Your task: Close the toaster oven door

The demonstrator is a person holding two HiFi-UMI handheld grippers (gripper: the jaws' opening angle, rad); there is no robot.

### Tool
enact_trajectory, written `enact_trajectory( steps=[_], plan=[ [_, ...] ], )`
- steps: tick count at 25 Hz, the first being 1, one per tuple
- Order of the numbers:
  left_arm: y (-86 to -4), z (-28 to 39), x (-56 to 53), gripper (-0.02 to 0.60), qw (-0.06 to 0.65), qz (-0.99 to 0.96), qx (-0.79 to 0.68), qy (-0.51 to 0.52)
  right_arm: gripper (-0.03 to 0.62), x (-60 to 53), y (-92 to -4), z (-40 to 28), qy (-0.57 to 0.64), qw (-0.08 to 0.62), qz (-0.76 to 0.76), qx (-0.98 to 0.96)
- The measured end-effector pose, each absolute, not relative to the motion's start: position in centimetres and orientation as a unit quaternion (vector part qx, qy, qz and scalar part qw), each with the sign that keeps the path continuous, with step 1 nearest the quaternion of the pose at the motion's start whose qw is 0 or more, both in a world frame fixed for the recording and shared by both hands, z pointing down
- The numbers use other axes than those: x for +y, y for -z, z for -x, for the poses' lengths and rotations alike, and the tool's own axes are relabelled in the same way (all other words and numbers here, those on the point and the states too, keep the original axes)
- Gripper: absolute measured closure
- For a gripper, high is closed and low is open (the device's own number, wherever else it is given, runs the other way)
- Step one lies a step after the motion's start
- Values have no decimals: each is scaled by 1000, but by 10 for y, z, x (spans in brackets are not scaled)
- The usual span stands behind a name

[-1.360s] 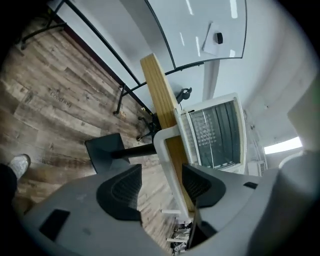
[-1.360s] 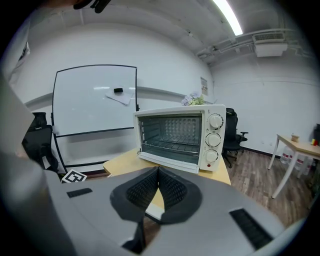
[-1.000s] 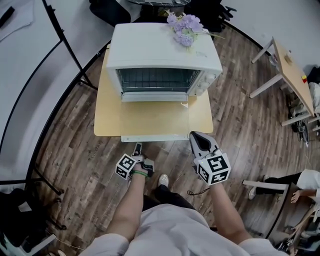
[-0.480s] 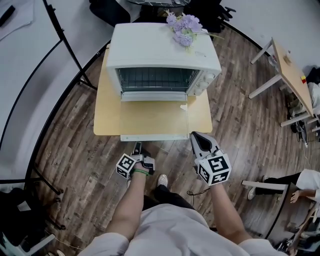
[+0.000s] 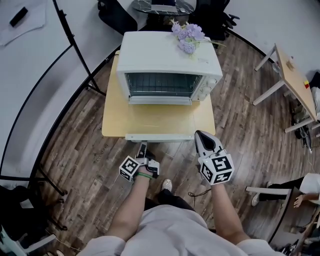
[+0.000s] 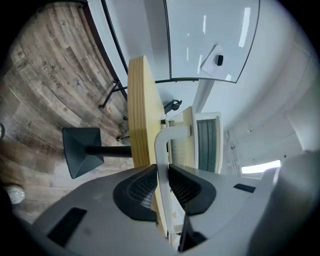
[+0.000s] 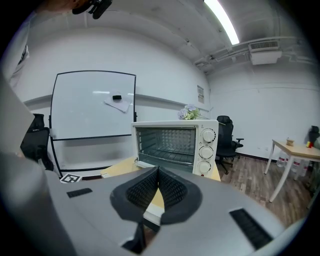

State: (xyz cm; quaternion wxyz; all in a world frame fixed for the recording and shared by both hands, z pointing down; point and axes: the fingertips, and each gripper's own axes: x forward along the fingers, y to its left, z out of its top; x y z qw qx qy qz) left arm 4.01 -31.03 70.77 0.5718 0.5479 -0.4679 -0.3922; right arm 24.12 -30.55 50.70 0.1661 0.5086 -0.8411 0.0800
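The white toaster oven (image 5: 170, 55) stands on a small wooden table (image 5: 111, 120). Its glass door (image 5: 160, 119) lies open and flat over the tabletop, with the white door handle (image 5: 160, 137) at the table's front edge. My left gripper (image 5: 143, 146) is at that front edge; in the left gripper view its jaws are shut on the white handle bar (image 6: 162, 150). My right gripper (image 5: 201, 135) hovers off the table's front right corner, shut with nothing in it. The right gripper view looks at the oven (image 7: 175, 145) and its open cavity past the right gripper (image 7: 157, 172).
Purple flowers (image 5: 189, 36) lie on the oven top. A whiteboard stand's black legs (image 5: 75, 45) stand at the left. A second table (image 5: 292, 80) is at the right, an office chair (image 5: 210, 15) behind the oven, and a seated person's arm (image 5: 302, 199) at the far right.
The head view has shifted a little, so the table sits slightly further right and lower in frame. Both grippers keep about the same places relative to the table.
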Motion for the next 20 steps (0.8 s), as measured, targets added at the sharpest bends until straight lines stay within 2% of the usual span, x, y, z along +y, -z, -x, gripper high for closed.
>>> enact_trajectory(
  steps=[13,20],
  plan=[
    [-601,-35,-343,482,505,-614,-409,447,594,-308,-469,-233,-63,102,-517,-848],
    [-558,-32,-373,472,496,-609,-412,462,594,-316,-451,-236,-51,83,-519,-849]
  ],
)
